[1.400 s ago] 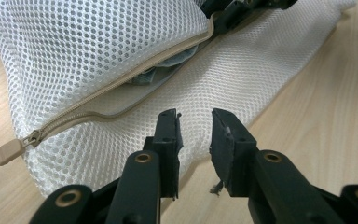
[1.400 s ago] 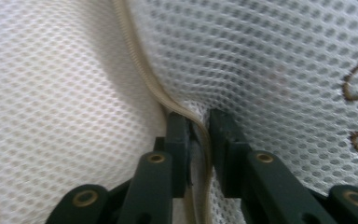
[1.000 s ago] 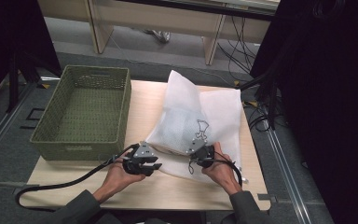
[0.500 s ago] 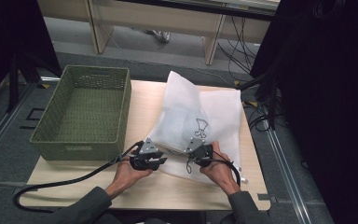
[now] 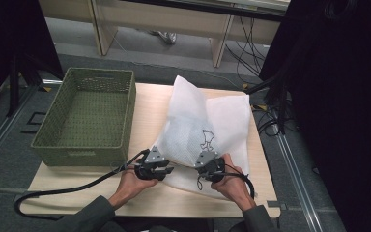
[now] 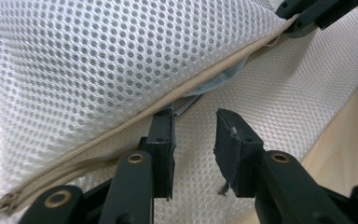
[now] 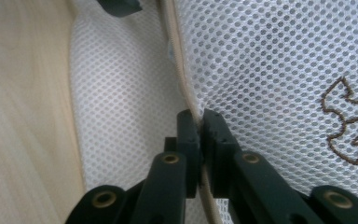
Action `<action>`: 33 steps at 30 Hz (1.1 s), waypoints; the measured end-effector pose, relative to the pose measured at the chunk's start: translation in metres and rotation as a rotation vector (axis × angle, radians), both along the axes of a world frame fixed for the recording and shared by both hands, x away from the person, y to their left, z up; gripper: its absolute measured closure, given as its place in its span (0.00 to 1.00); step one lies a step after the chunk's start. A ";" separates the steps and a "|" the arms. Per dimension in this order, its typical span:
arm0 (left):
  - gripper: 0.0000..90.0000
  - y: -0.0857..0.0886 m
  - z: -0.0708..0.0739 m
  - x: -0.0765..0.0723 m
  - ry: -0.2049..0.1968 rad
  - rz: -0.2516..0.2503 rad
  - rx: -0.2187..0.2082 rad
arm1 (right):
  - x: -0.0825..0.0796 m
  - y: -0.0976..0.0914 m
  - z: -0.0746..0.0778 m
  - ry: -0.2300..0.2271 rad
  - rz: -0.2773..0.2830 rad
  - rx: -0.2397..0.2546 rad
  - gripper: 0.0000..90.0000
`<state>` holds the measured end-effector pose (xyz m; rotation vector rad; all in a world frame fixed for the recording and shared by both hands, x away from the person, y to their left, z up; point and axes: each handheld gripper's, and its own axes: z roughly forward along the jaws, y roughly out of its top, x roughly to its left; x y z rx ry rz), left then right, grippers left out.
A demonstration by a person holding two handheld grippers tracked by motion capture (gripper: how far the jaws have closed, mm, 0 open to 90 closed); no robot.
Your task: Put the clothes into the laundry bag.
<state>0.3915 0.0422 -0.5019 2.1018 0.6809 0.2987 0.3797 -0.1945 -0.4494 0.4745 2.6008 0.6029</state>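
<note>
A: Right claw [image 7: 200, 126] first — its jaws are nearly together, pinching the beige zipper tape [image 7: 182, 84] of the white mesh laundry bag [image 5: 207, 130]. They have just been opening a little, yet the tape sits between the pads, so I'd call that a grip

B: And the left claw [image 6: 193, 135]?

A: Jaws apart, nothing pressed between them. They hover over the bag's mouth, one jaw close by the zipper line [image 6: 121, 128], where a bit of grey-blue cloth [image 6: 214, 84] peeks out of the gap

B: So one side holds the edge while the other goes for the opening?

A: That's my reading: the right one anchors the seam so the mesh won't slide, leaving the left free to take the other lip

B: Where's the bag lying?

A: Flat on the pale wooden counter [image 5: 149, 106], right of the green woven basket [image 5: 87, 116], near edge toward the person's hands
</note>
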 end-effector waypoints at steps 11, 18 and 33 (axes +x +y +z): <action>0.71 -0.001 0.001 0.001 0.025 0.039 -0.032 | 0.002 0.023 0.001 -0.113 -0.007 -0.001 0.83; 0.72 -0.003 -0.003 0.003 0.032 0.022 -0.047 | 0.004 0.026 0.004 -0.063 0.013 0.003 0.99; 0.94 -0.010 -0.014 0.013 0.013 0.041 -0.094 | -0.006 0.029 0.016 0.003 0.040 0.126 1.00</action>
